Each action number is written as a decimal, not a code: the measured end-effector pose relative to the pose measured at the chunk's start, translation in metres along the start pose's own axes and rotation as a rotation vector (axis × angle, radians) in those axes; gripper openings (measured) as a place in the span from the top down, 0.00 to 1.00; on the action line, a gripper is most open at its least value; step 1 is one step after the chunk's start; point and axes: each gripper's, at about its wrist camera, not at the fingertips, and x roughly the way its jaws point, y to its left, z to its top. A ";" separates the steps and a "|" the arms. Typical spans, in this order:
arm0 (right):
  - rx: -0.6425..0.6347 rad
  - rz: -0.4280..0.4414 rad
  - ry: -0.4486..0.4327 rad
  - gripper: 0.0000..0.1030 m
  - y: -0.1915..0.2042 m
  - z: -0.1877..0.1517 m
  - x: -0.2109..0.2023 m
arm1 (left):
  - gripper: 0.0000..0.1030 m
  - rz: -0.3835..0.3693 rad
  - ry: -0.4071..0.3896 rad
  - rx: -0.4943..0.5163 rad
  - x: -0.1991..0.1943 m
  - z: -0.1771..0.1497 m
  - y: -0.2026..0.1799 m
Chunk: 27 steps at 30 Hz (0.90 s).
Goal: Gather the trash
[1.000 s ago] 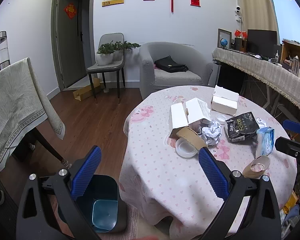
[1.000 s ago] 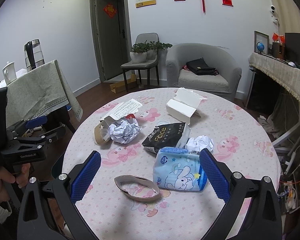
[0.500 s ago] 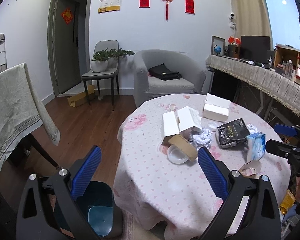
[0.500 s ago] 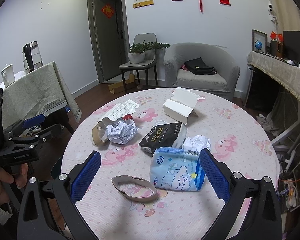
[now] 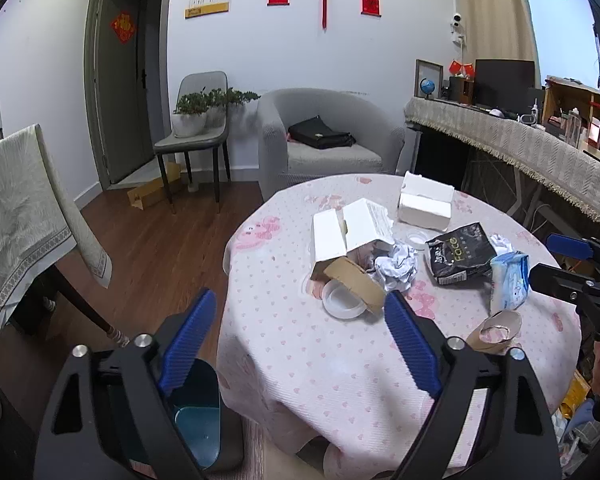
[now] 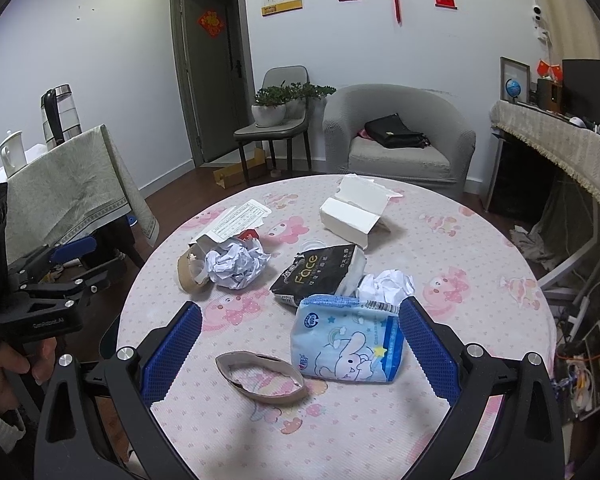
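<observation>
Cardboard ring and blue tissue pack lie beneath the right hand-held gripper, wide apart, empty.

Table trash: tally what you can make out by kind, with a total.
Cardboard rings: 2
Crumpled paper wads: 2
Soft packs: 2
White boxes: 2
Clear plastic rounds: 2
Total: 10

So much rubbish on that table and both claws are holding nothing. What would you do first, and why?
Probably ease the right gripper down onto the flattened cardboard ring. It lies nearest between the open jaws, apart from the blue tissue pack. The left gripper, whose jaws have just been closing with nothing between them, hangs above the bin beside the table.
</observation>
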 end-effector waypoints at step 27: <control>0.092 -0.068 0.142 0.03 -0.020 -0.003 0.047 | 0.60 -0.165 0.119 -0.114 0.055 0.014 -0.019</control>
